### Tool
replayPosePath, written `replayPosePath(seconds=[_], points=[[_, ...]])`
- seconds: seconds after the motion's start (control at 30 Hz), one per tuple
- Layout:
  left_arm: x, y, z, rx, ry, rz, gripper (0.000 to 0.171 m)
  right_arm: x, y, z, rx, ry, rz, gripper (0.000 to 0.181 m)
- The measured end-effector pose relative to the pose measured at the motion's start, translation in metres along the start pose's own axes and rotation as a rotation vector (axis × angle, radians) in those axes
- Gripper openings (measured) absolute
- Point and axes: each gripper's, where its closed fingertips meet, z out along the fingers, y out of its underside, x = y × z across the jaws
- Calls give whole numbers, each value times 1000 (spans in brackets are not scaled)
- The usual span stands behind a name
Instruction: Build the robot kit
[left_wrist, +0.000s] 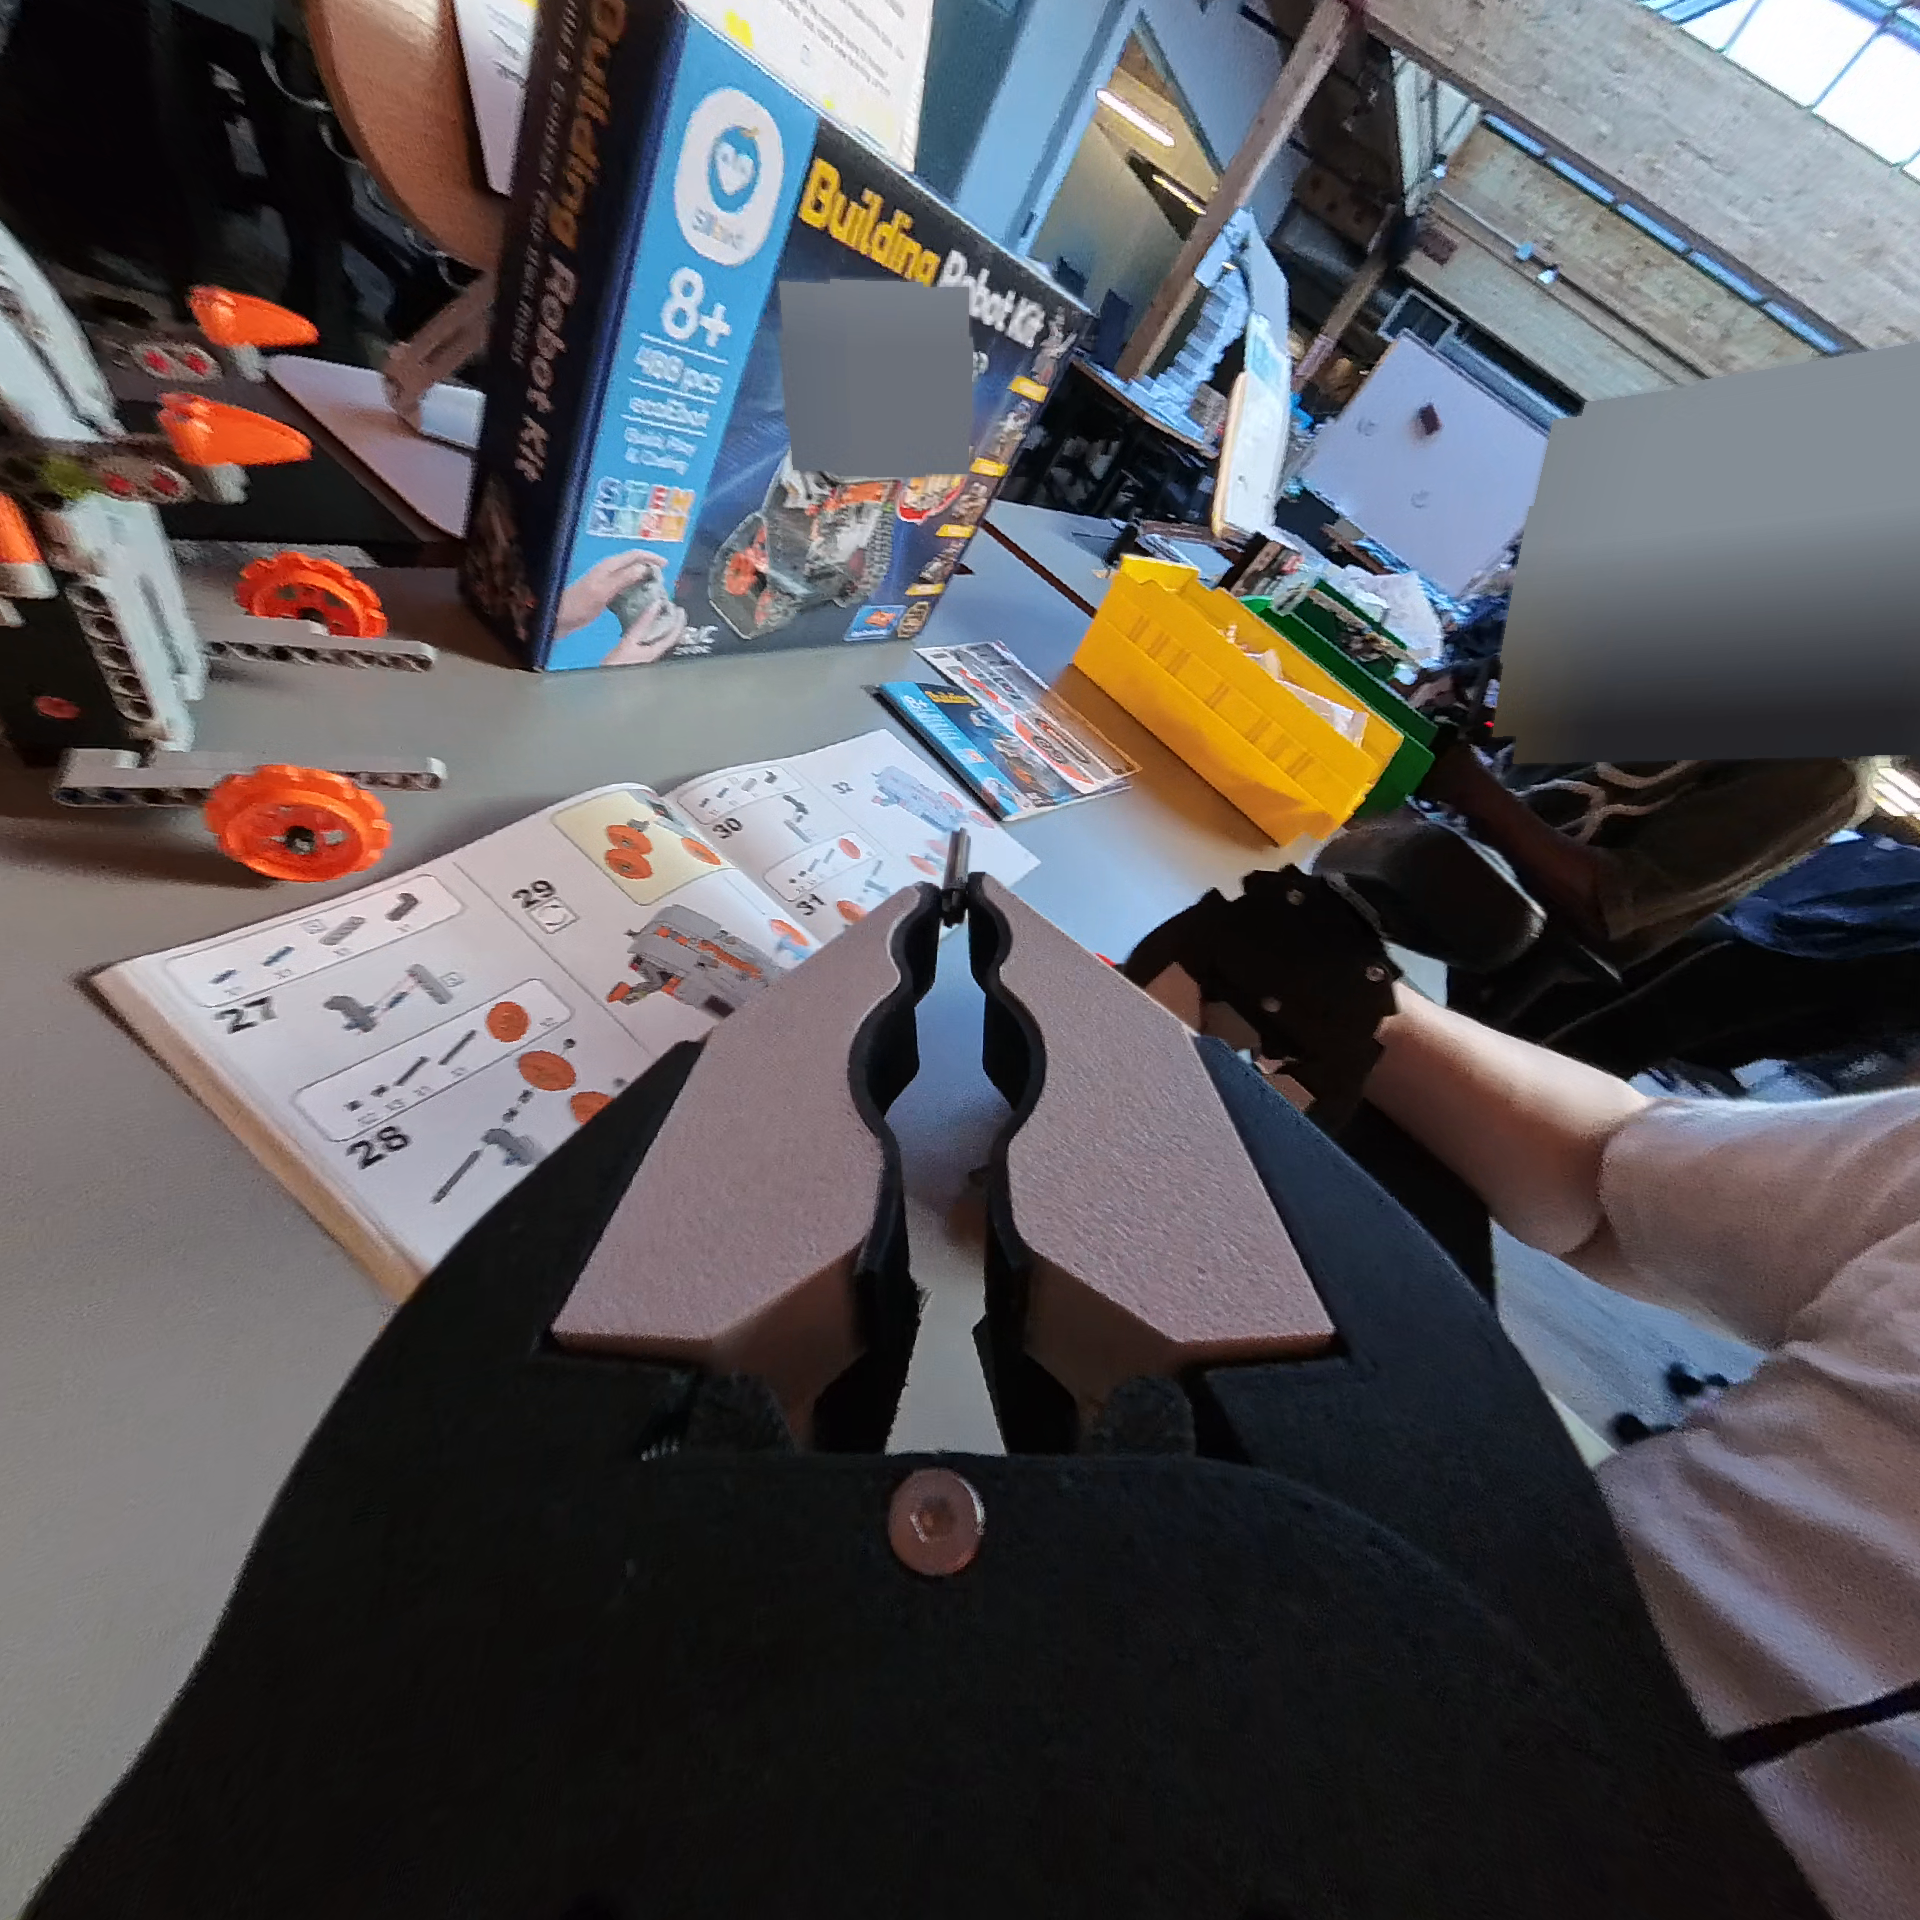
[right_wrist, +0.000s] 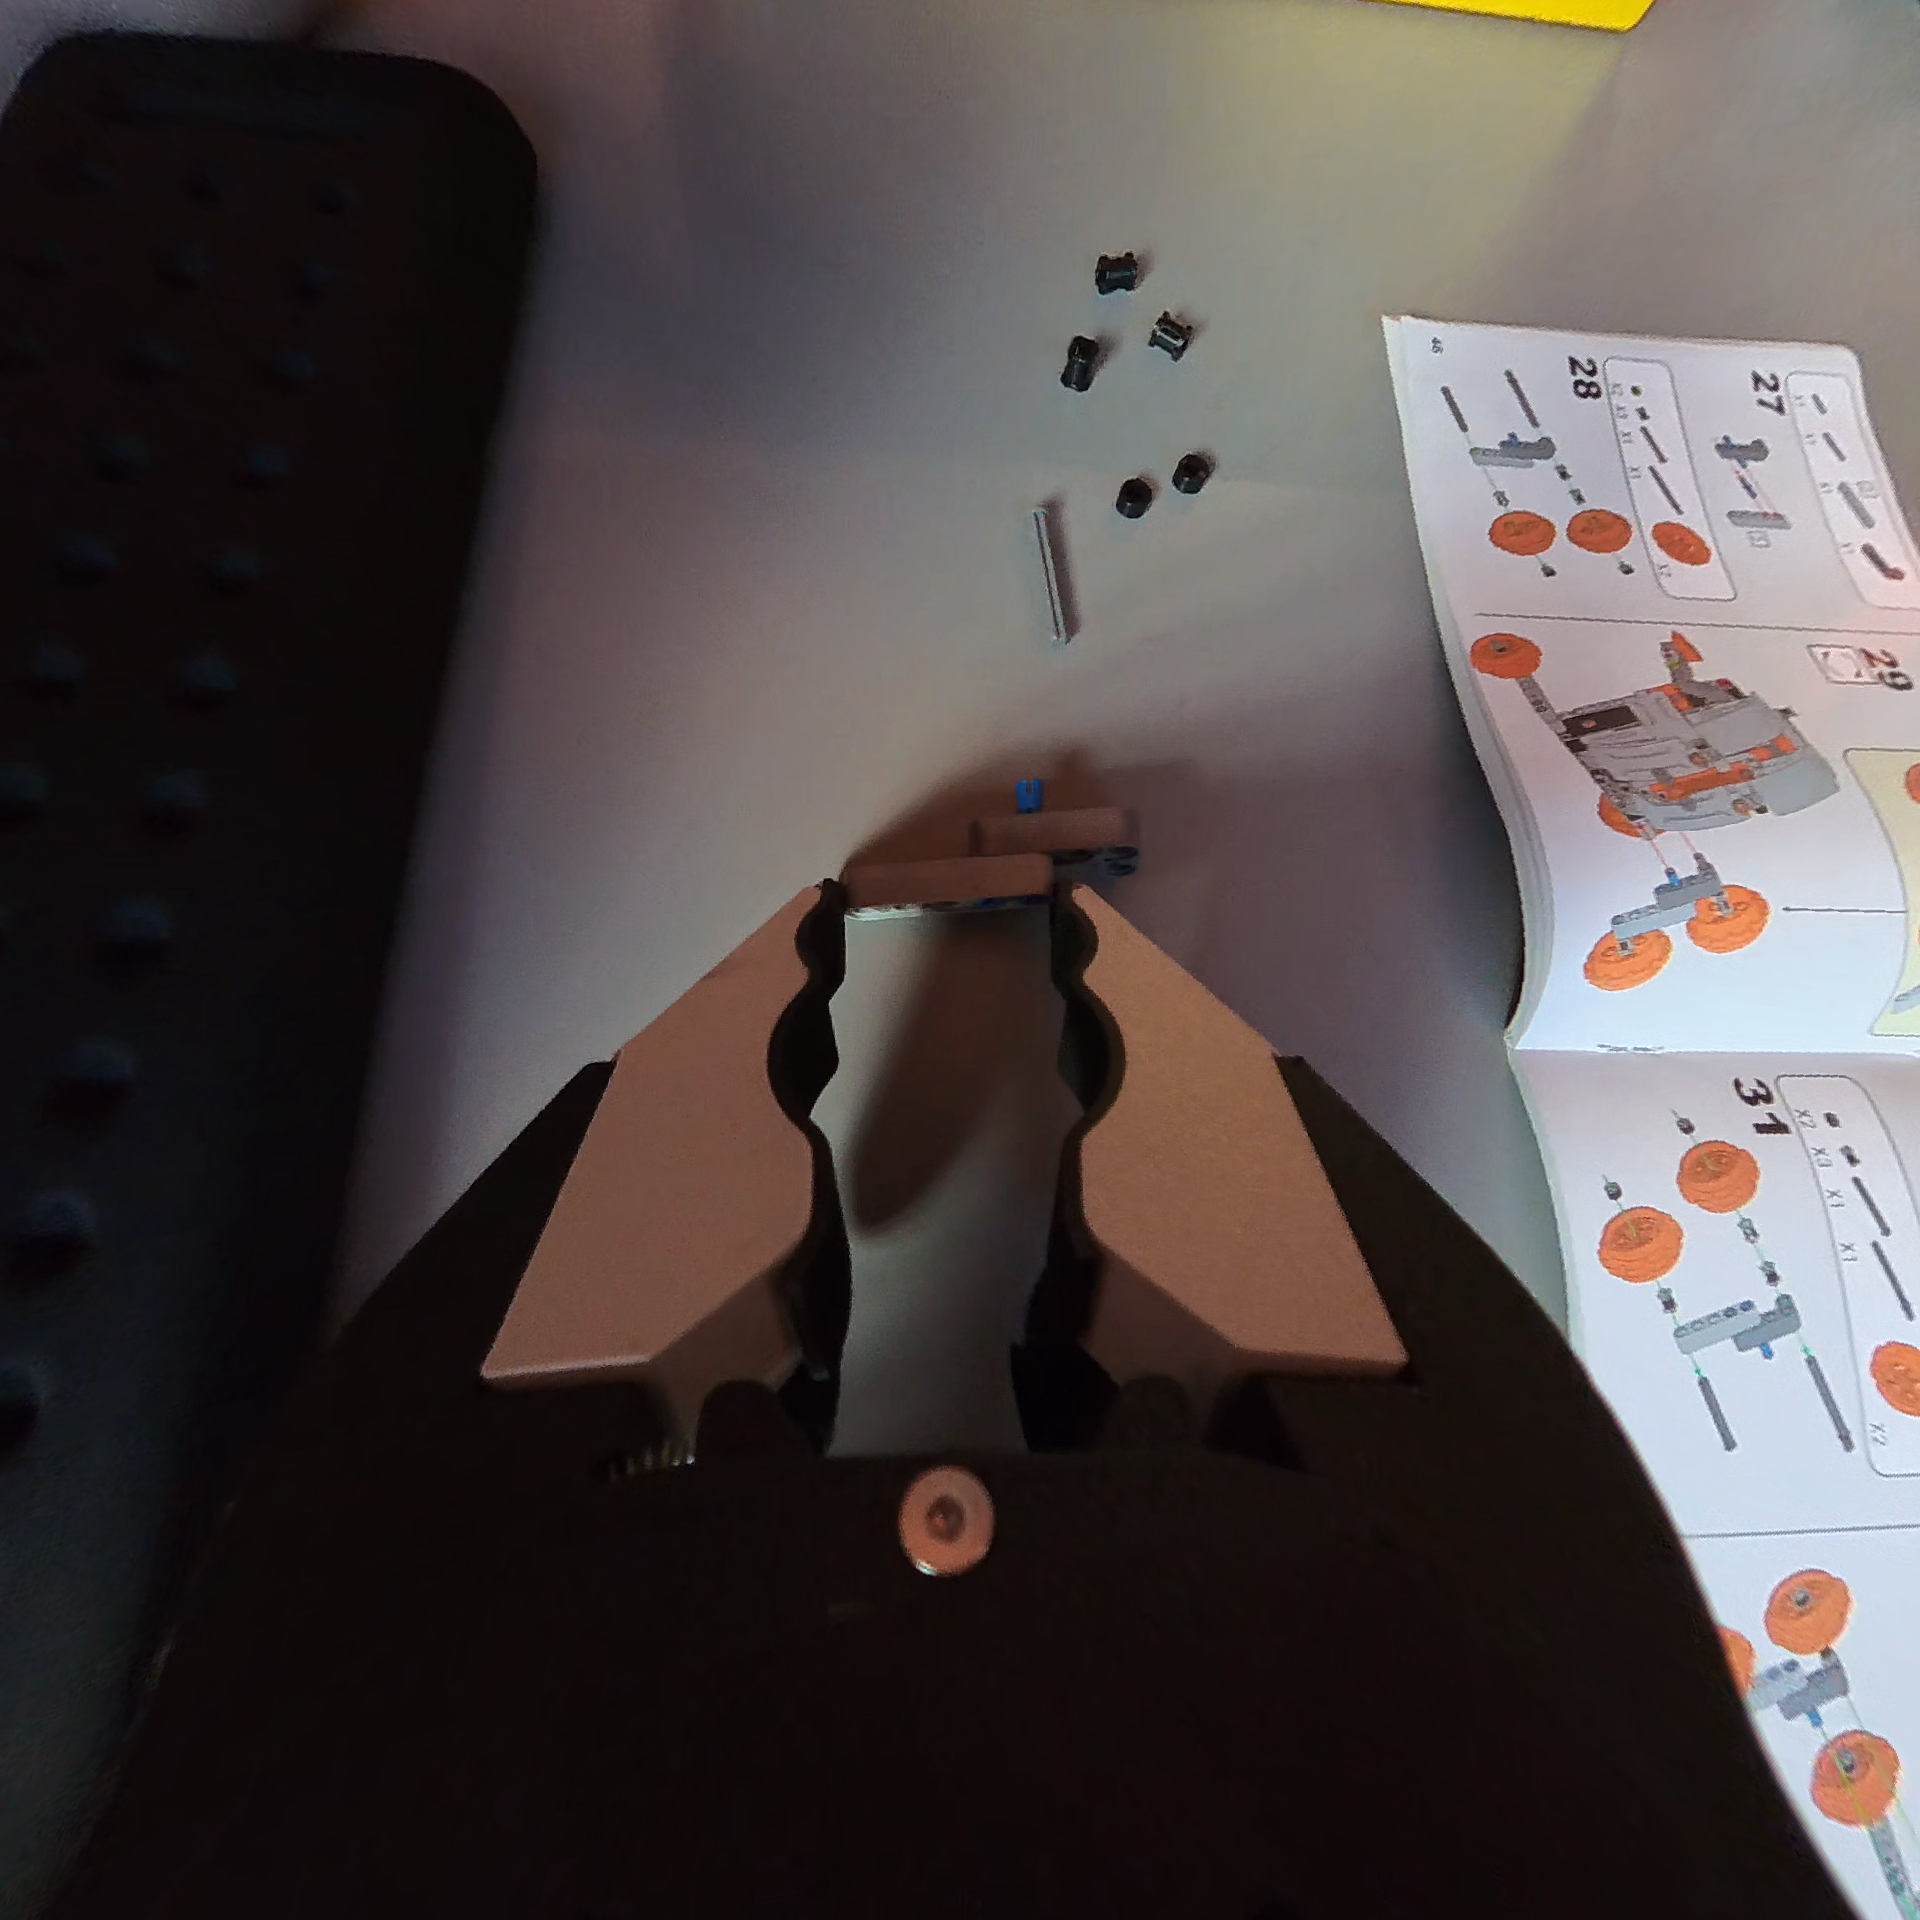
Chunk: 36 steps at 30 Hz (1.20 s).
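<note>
Pinched at my left gripper (left_wrist: 958, 902) tips is a thin dark axle pin (left_wrist: 955, 858), above the open instruction booklet (left_wrist: 436, 997). My right gripper (right_wrist: 945, 894) clamps a grey beam piece with blue pins (right_wrist: 997, 868); small black bushes (right_wrist: 1132, 416) and a grey axle rod (right_wrist: 1052, 575) lie at twelve o'clock.

Workshop or maker space, bare timber beams (left_wrist: 1236, 177) and high windows (left_wrist: 1829, 62), cluttered benches (left_wrist: 1143, 405) behind, yellow parts bin (left_wrist: 1226, 707) near the grey table's (left_wrist: 156, 1195) far edge, kit box (left_wrist: 727, 395) upright
</note>
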Motion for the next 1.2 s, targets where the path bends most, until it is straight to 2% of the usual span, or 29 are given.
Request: replayPosePath(seconds=[0.2,0.3,0.4,0.73,1.2], points=[[-26,-5,-15,20,-195,28,2,9,-14,-15,64,90,-49,39],[-42,0,-20,-10,-297,30,1,16,-26,-31,141,104,-6,39],[-50,7,-20,-49,-341,20,1,26,-30,-46,196,135,18,39],[-48,7,-22,-50,-332,-5,2,29,-27,-43,188,158,-19,39],[-46,9,-20,-48,-295,-36,1,40,-34,-56,230,276,-101,38]])
